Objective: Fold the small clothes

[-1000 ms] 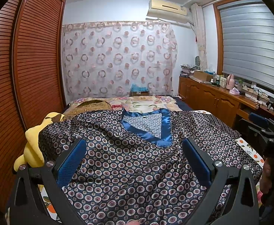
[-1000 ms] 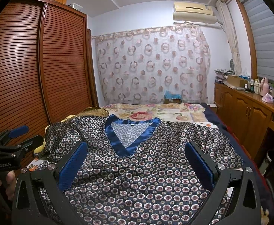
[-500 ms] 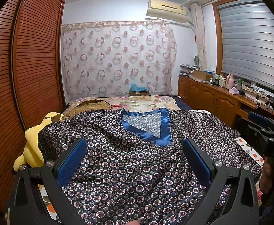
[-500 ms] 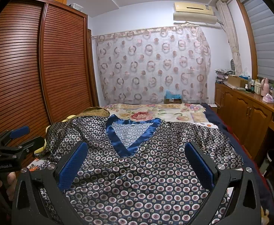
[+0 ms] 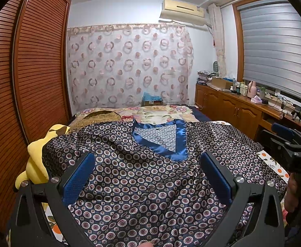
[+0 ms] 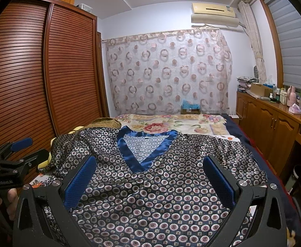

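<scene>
A dark satin top (image 5: pixel 150 177) with small ring patterns and a blue V-neck trim (image 5: pixel 179 144) lies spread flat on the bed, neck pointing away; it also shows in the right wrist view (image 6: pixel 150 189). My left gripper (image 5: pixel 147 175) is open and empty, hovering over the top's lower left part. My right gripper (image 6: pixel 150 179) is open and empty over the lower right part. The right gripper also shows at the right edge of the left wrist view (image 5: pixel 290 144), and the left gripper at the left edge of the right wrist view (image 6: pixel 16 154).
A yellow plush toy (image 5: pixel 37 164) lies at the bed's left edge beside the slatted wardrobe (image 5: pixel 27 82). A floral sheet (image 6: pixel 171 125) covers the far bed. A wooden sideboard (image 5: pixel 243 111) with bottles stands at the right under the window.
</scene>
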`<action>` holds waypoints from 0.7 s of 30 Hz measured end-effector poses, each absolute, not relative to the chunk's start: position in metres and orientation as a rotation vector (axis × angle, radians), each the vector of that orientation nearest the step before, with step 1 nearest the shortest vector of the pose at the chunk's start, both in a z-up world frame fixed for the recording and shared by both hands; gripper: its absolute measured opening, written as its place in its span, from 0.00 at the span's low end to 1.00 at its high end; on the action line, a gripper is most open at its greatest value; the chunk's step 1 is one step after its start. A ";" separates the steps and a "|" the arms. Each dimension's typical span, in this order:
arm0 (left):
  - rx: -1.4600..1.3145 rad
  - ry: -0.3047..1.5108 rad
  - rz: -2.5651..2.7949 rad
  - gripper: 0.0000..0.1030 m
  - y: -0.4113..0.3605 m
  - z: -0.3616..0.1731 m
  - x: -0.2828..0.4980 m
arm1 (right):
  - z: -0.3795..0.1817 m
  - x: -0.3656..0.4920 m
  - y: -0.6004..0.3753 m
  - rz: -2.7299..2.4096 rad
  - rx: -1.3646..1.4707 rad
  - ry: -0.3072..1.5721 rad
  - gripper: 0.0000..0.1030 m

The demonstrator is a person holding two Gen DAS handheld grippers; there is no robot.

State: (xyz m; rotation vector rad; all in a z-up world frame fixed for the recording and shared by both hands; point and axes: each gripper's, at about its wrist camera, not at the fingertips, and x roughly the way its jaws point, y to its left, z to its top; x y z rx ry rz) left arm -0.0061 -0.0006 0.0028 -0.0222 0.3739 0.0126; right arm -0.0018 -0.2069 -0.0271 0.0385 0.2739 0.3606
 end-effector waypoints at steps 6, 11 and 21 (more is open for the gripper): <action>-0.023 0.372 0.009 1.00 -0.002 0.004 -0.008 | -0.027 -0.001 -0.206 0.363 0.039 0.275 1.00; -0.018 0.379 0.010 1.00 0.000 0.004 -0.007 | -0.028 0.001 -0.205 0.369 0.041 0.283 1.00; -0.032 0.441 0.004 1.00 0.030 -0.016 0.007 | -0.041 0.016 -0.204 0.403 0.051 0.342 1.00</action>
